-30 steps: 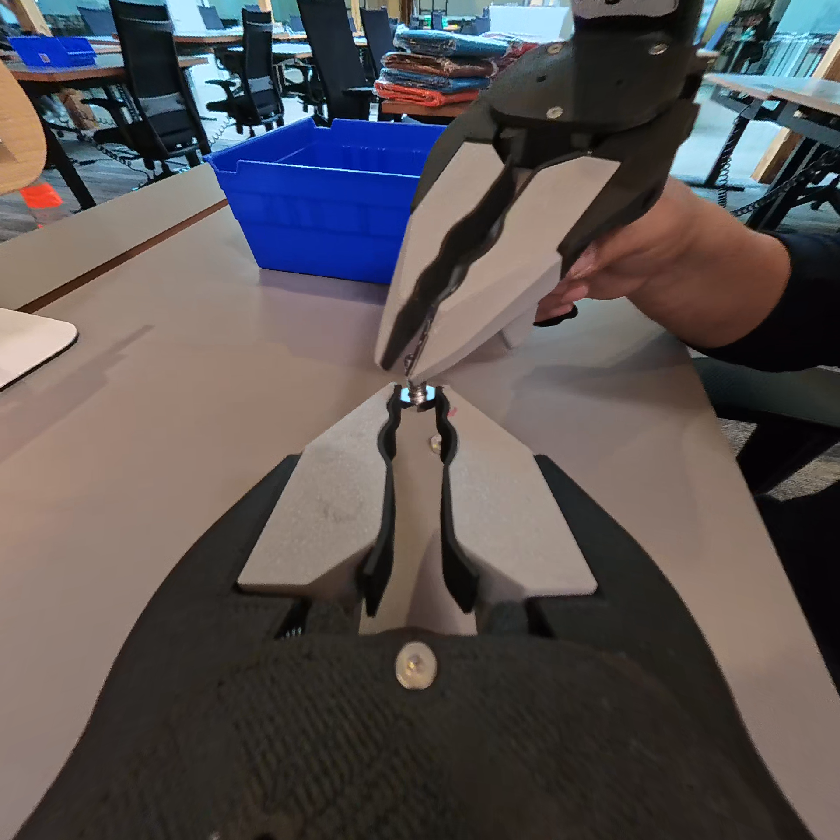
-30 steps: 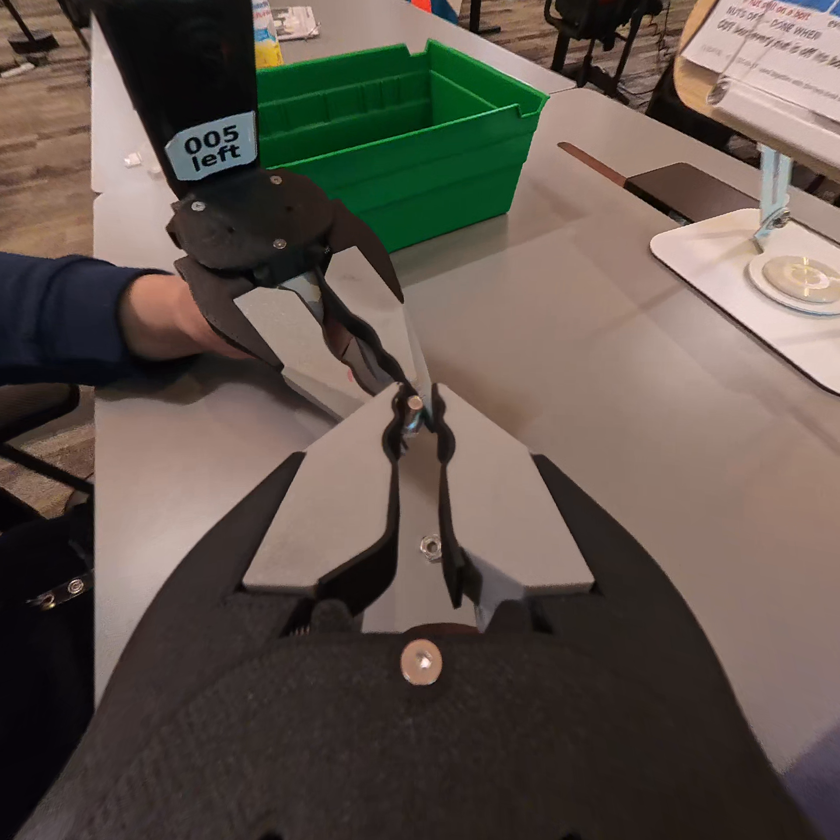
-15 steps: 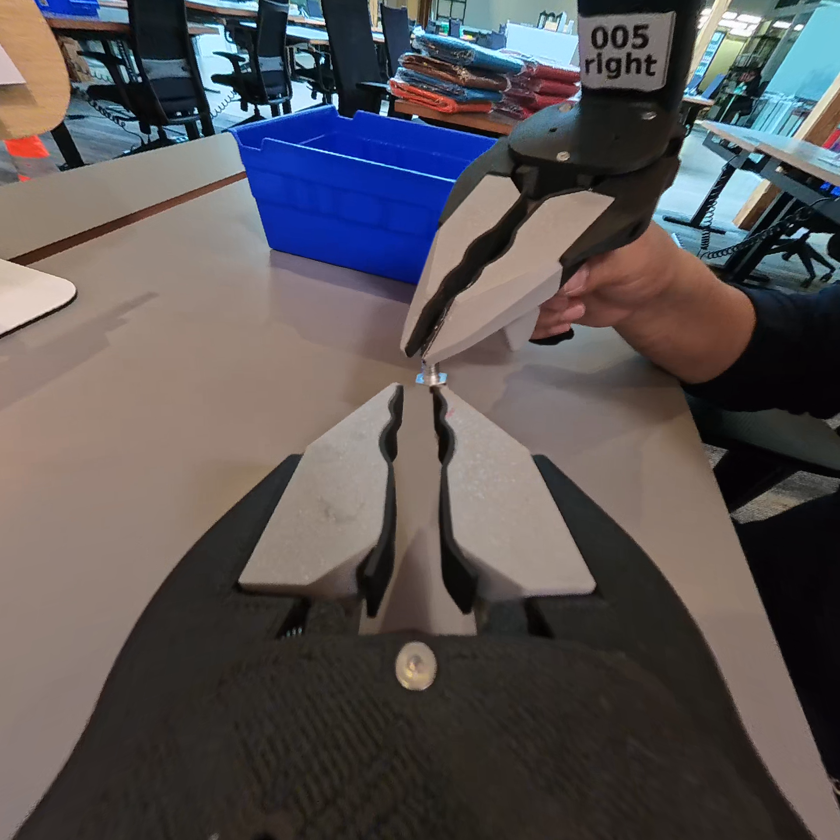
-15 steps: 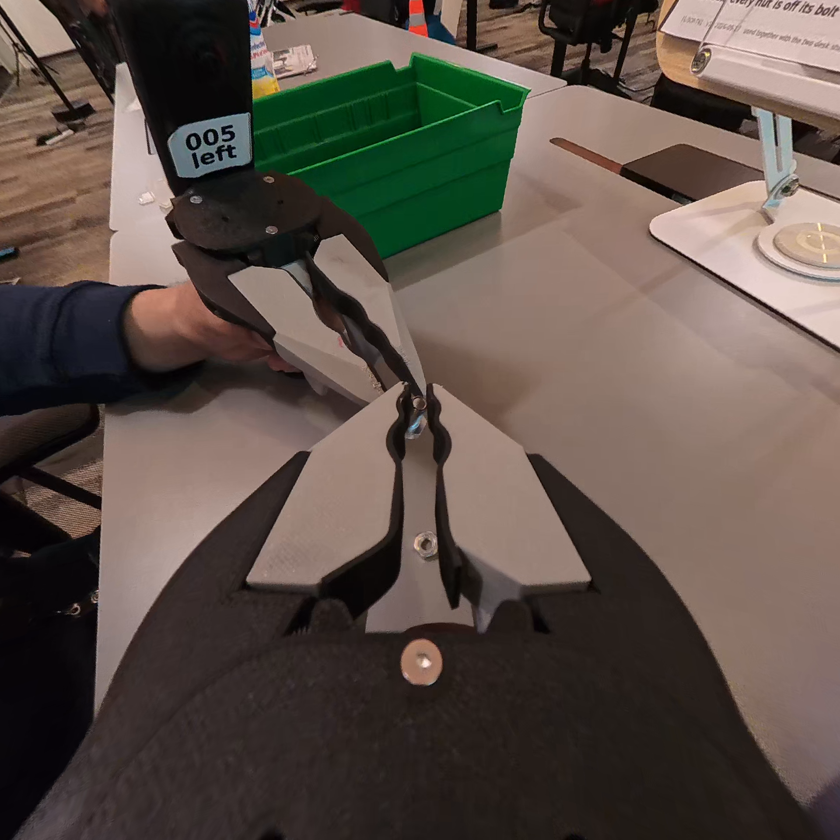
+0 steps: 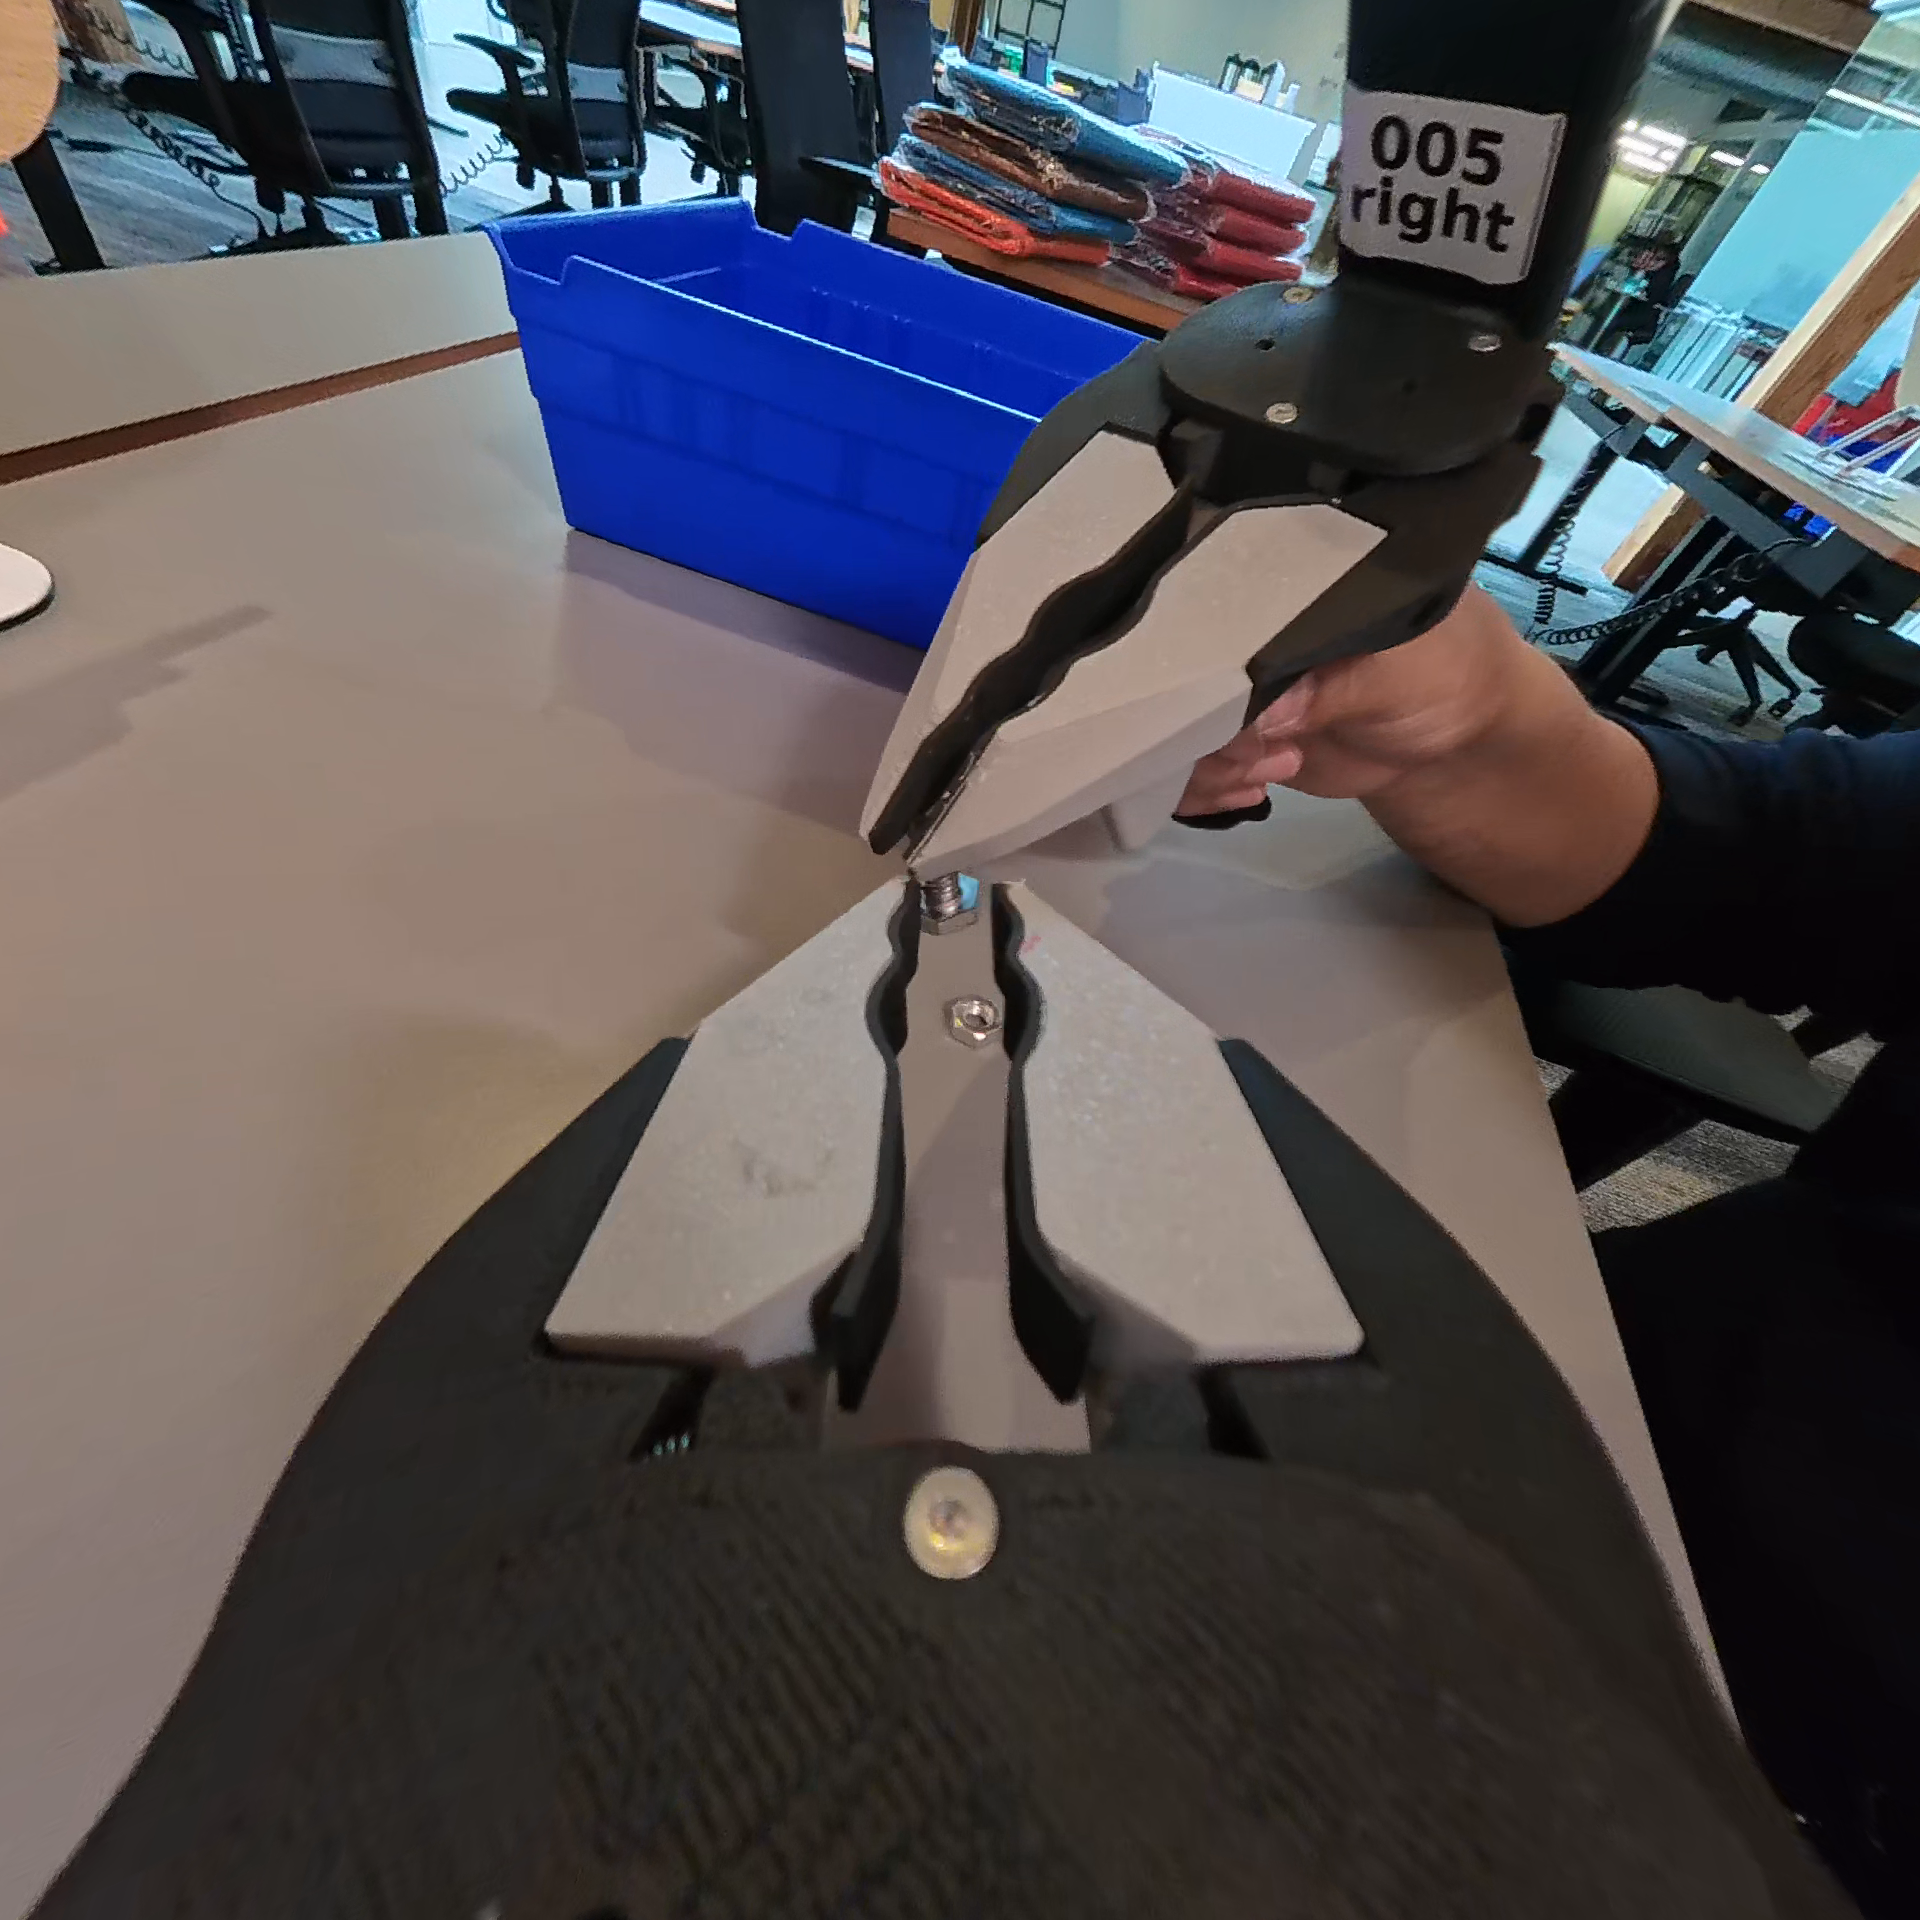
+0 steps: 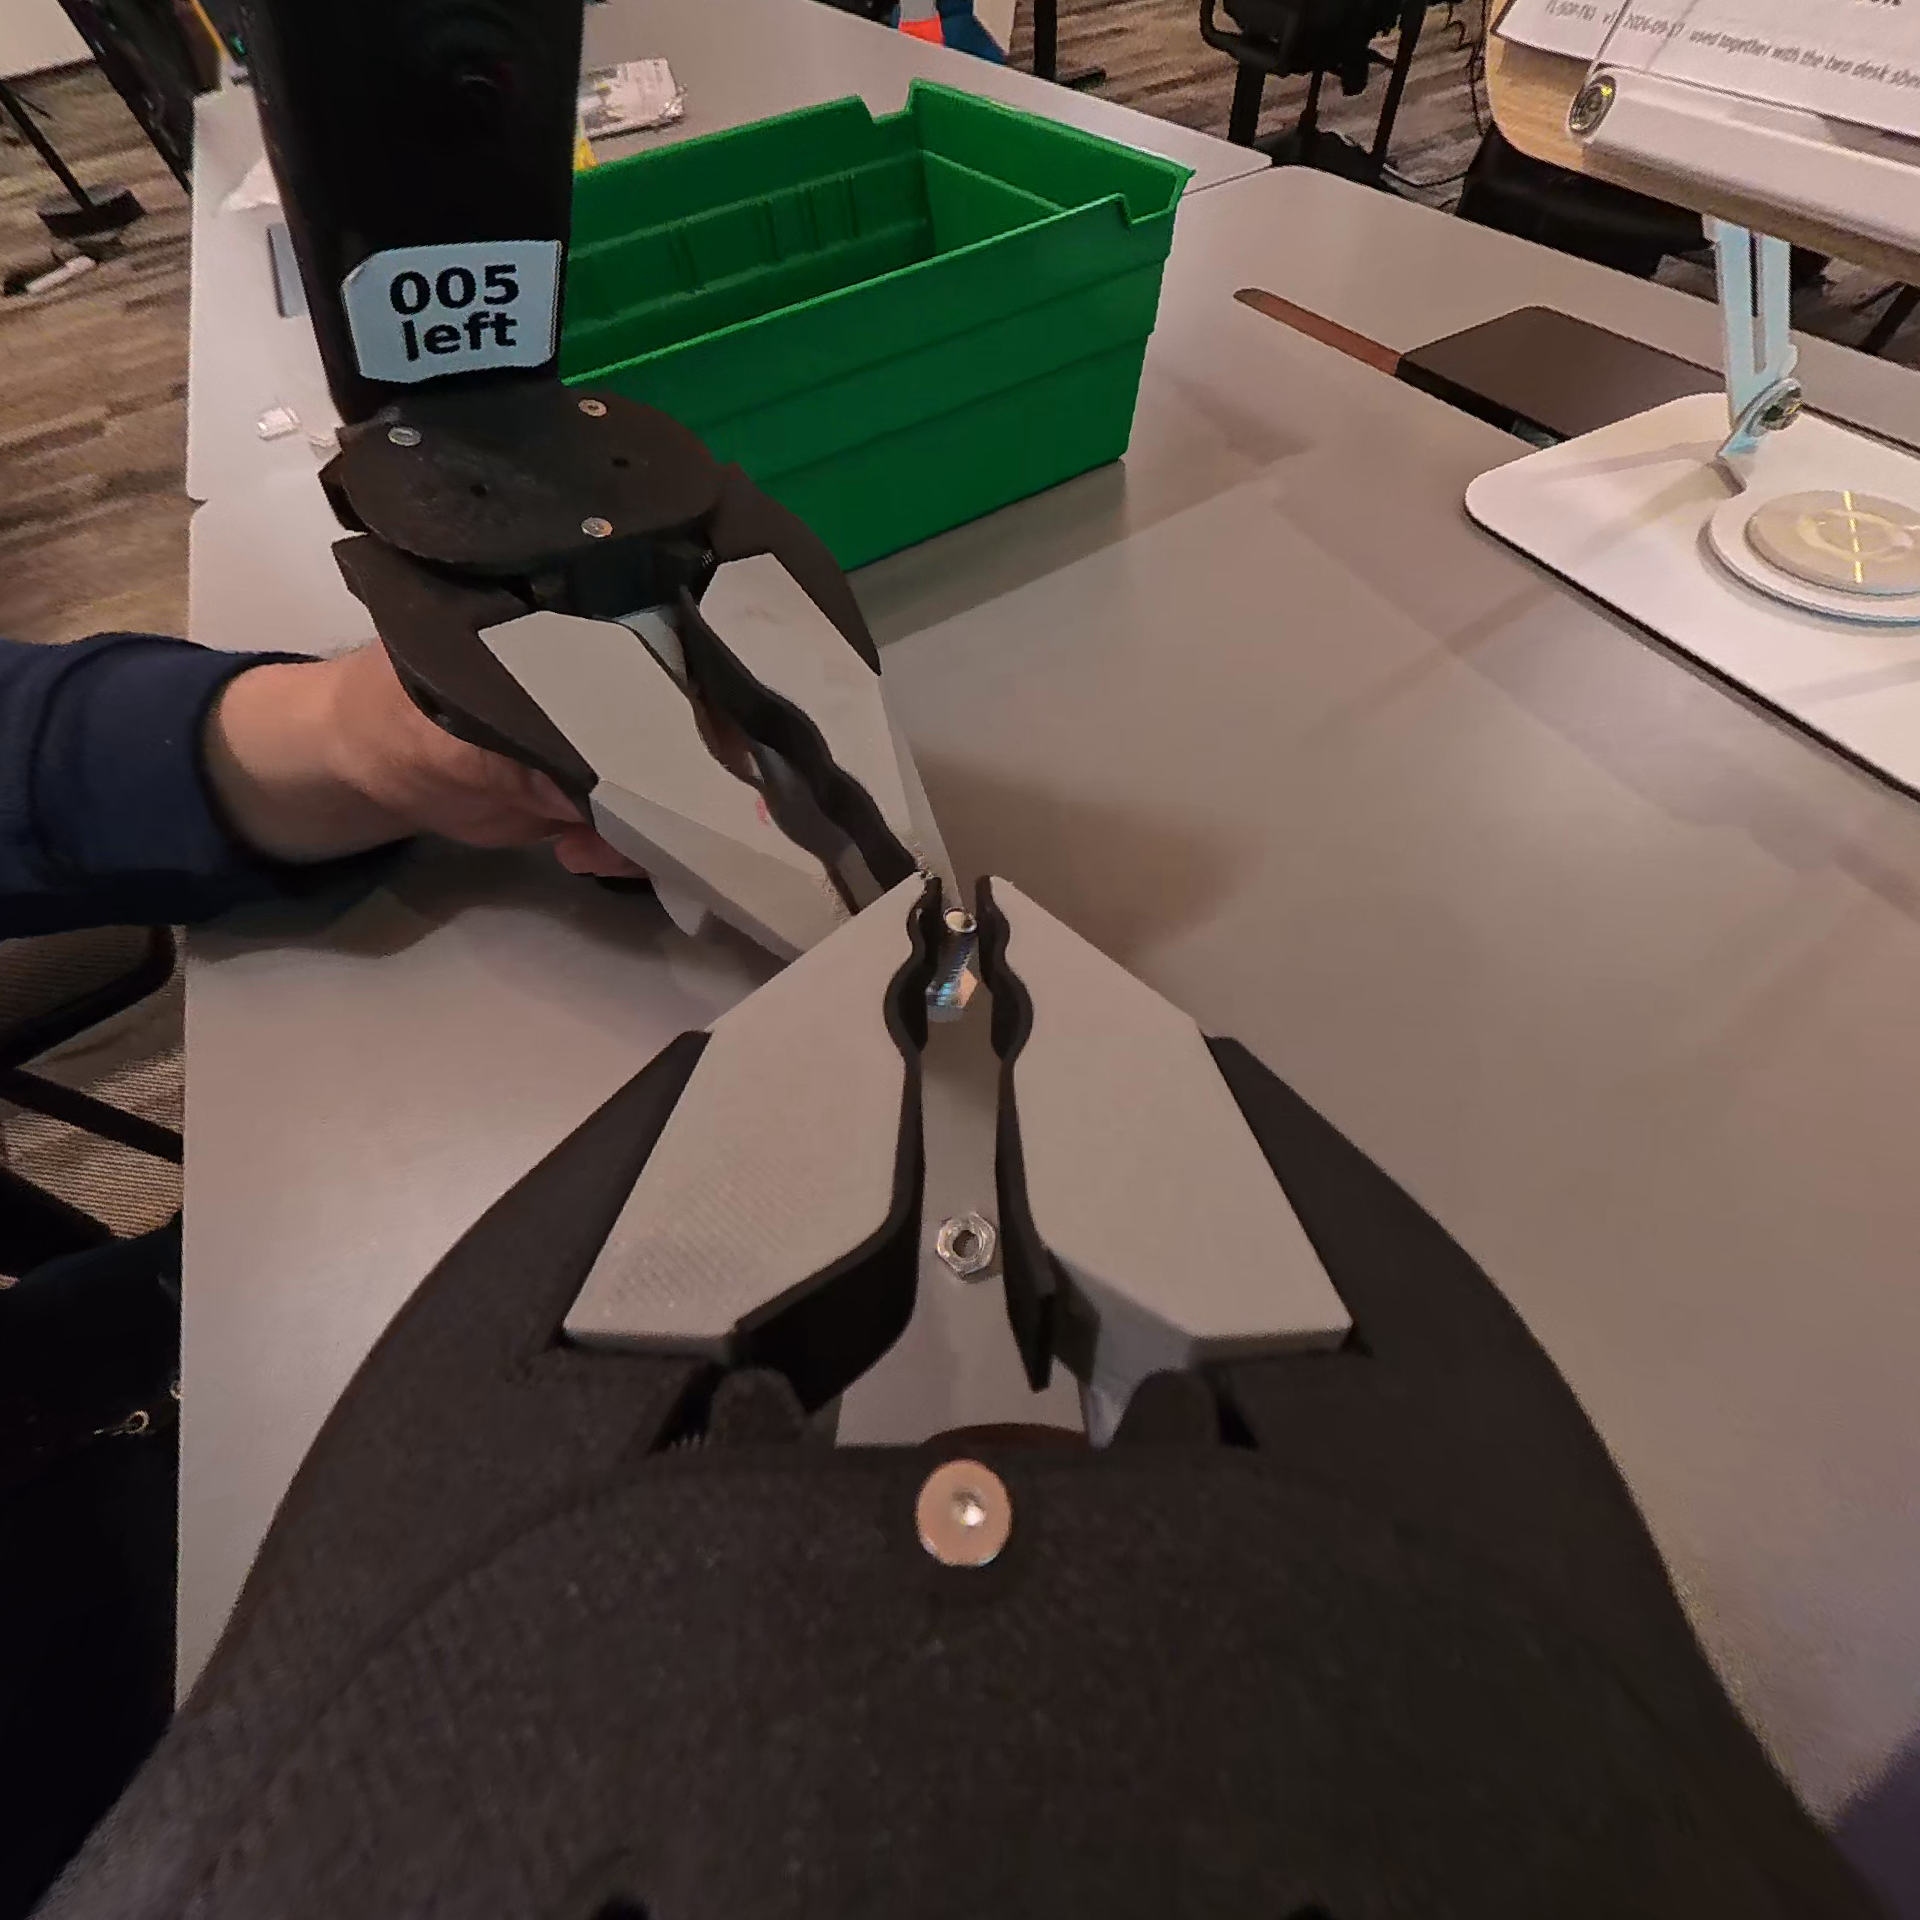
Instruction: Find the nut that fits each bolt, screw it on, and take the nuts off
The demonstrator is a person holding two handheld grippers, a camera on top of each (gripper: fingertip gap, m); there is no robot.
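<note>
Between the two meeting tips, the bolt (image 6: 951, 971) sits pinched in the closed right hand-held gripper (image 6: 958, 914), shank pointing far toward the left hand-held gripper (image 5: 948, 920), slightly parted and empty; a loose nut (image 5: 972, 1020) lies on the desk (image 5: 364, 831) beneath.

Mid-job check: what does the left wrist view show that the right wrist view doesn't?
Left wrist only: blue bin, stacked cloth packs behind it. Right wrist only: green bin, white stand base. Both: the right tool shut on the bolt, the left tool with tips flanking its lower end, one loose nut on the grey table.
</note>
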